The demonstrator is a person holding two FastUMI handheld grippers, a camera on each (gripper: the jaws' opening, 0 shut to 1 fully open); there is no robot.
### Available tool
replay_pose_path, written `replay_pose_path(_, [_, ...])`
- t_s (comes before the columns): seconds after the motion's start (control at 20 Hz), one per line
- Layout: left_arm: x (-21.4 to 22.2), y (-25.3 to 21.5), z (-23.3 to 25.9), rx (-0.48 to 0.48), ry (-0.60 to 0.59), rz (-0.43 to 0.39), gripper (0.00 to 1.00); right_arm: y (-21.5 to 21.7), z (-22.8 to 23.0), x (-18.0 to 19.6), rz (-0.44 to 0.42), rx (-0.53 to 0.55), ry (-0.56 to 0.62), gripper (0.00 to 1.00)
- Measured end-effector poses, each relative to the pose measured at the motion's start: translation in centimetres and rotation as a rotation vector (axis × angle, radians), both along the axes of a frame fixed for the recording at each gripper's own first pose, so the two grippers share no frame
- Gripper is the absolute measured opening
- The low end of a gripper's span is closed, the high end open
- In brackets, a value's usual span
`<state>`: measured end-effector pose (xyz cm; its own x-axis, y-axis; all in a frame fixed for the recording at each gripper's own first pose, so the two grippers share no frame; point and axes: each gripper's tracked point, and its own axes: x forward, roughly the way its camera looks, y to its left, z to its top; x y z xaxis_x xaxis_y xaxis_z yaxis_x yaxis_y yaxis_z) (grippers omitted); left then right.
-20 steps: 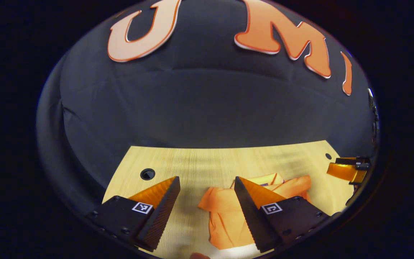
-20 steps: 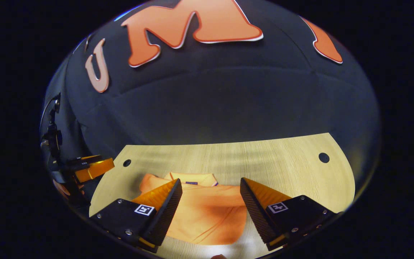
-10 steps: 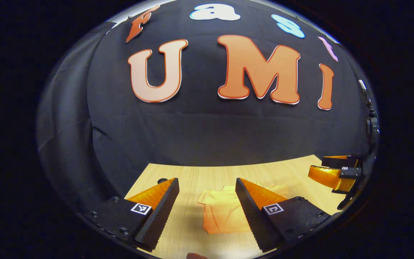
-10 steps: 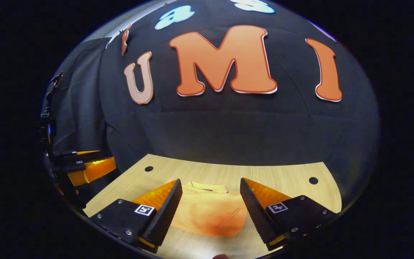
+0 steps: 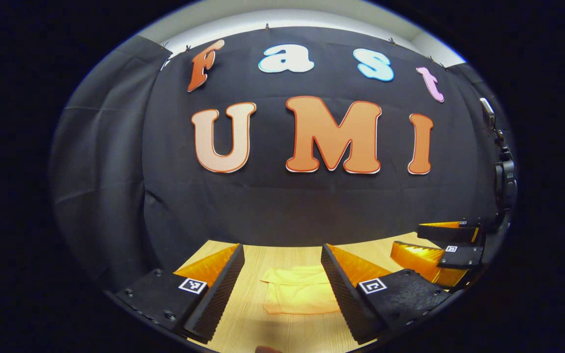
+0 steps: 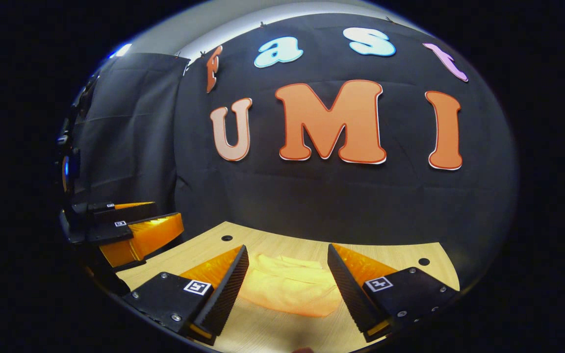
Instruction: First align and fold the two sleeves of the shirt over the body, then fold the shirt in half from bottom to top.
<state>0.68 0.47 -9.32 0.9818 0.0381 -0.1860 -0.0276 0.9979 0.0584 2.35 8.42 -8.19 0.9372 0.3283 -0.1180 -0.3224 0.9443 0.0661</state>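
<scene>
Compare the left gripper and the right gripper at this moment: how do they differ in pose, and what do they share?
In the right gripper view, the left gripper hangs off the table's side edge, while the right gripper frames the folded shirt squarely. In the left gripper view, the left gripper frames the shirt off-centre, towards one finger. Both are open, empty and clear of the shirt.

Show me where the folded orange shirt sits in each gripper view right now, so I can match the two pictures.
Left gripper view: the shirt lies on the wooden table, low and centre, between the left gripper's open fingers.
Right gripper view: the shirt lies low and centre, between the right gripper's open fingers.
Shared landmark: the table's far edge against the black cloth wall, just beyond the shirt.
</scene>
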Motion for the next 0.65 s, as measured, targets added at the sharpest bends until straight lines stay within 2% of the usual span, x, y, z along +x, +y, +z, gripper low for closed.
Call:
replay_pose_path(0.15, [-2.4, -0.4, 0.9, -0.006, -0.038, 0.014, 0.96, 0.4, 0.3, -2.2, 0.013, -0.011, -0.029, 0.98])
replay_pose_path(0.4, [-6.1, -0.4, 1.2, -0.056, -0.096, 0.049, 0.96, 1.7, 1.0, -5.6, 0.037, 0.035, -0.075, 0.98])
replay_pose_path(0.65, [-8.5, -0.3, 0.5, -0.030, -0.093, 0.050, 0.96, 1.2, 1.3, -7.8, 0.023, 0.013, -0.139, 0.98])
